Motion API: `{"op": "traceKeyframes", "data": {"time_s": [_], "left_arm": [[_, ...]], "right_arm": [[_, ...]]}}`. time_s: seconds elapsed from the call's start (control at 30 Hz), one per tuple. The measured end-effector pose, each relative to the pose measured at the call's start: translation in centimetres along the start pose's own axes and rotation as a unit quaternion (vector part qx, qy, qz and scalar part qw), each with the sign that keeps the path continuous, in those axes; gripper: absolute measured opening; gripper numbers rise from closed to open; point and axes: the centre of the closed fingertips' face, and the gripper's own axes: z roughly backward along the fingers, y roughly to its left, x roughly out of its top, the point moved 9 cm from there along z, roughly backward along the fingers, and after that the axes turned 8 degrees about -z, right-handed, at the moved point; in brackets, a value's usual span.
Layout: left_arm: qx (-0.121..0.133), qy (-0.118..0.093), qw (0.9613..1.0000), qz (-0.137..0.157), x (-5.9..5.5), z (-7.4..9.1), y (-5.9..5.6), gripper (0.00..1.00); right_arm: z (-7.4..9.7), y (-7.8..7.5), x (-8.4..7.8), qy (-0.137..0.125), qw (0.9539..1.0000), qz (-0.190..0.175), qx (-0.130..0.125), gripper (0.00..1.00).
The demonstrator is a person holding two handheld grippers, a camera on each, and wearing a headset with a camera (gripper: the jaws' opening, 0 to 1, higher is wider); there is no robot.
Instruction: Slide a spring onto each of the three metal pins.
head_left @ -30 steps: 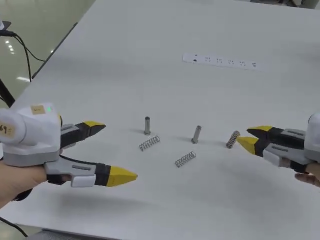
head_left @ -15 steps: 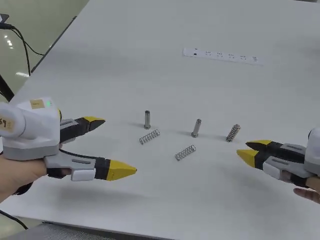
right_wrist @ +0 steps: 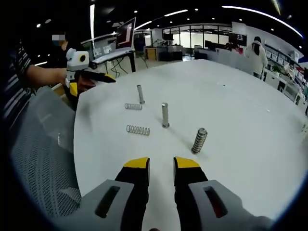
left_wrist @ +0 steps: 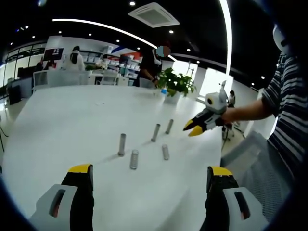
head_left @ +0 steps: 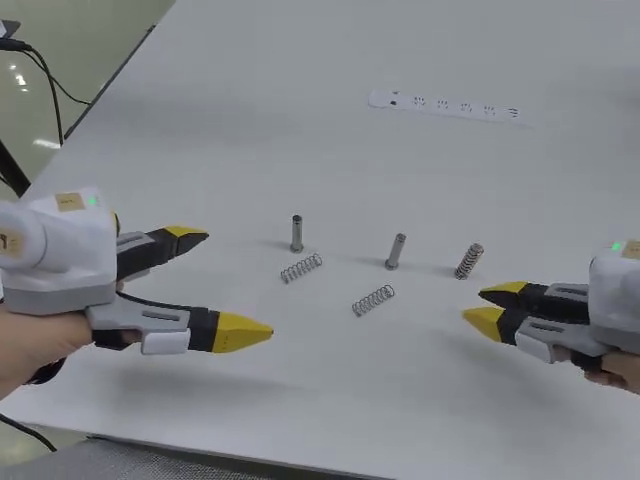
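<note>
Three metal pins stand on the white table (head_left: 300, 120). The left pin (head_left: 297, 232) and the middle pin (head_left: 397, 250) are bare, and the right pin (head_left: 469, 261) has a spring around it. Two loose springs lie flat: one (head_left: 301, 268) by the left pin, the other (head_left: 373, 300) nearer me. My left gripper (head_left: 225, 283) hovers wide open left of them, holding nothing. My right gripper (head_left: 478, 305) is open by a narrow gap, empty, just short of the sprung pin (right_wrist: 199, 140). The bare pins (right_wrist: 165, 115) (left_wrist: 122, 144) also stand ahead of each gripper's jaws.
A white power strip (head_left: 450, 106) lies at the far side of the table. The table's left edge runs diagonally, with black cables (head_left: 50, 90) hanging beyond it. A mesh chair (right_wrist: 38, 139) is at the near side.
My right gripper has drawn back from the sprung pin toward me and slightly lower. The left gripper has stayed about where it was, still wide open.
</note>
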Motion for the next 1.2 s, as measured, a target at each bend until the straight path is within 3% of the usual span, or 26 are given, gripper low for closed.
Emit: {"op": "traceKeyframes", "data": {"time_s": [0.1,0.2,0.43,0.63,0.9,1.07,1.2], "left_arm": [[-0.002,0.000,1.0000,-0.004,-0.1,0.0,-0.1,0.95],[-0.003,0.002,1.0000,-0.007,-0.2,0.1,-0.1,0.95],[-0.006,0.006,0.9999,-0.010,-0.2,0.2,-0.3,0.95],[-0.008,0.010,0.9998,-0.012,-0.3,0.3,-0.4,0.94],[-0.011,0.011,0.9998,-0.014,-0.2,0.2,-0.6,0.94],[-0.012,0.011,0.9998,-0.014,-0.1,0.3,-0.7,0.94],[-0.014,0.010,0.9998,-0.014,-0.1,0.5,-0.7,0.93]], "right_arm": [[-0.6,0.6,0.5,0.019,0.9986,0.048,0.010,0.19],[-1.3,1.4,1.0,0.038,0.9941,0.098,0.025,0.19],[-3.3,2.8,2.4,0.063,0.9775,0.193,0.057,0.20],[-4.6,3.5,3.5,0.071,0.9685,0.228,0.071,0.19],[-6.5,3.9,4.5,0.088,0.9530,0.279,0.080,0.19],[-7.9,3.6,5.0,0.097,0.9492,0.287,0.084,0.19],[-8.7,2.9,5.0,0.109,0.9498,0.281,0.085,0.18]]}}
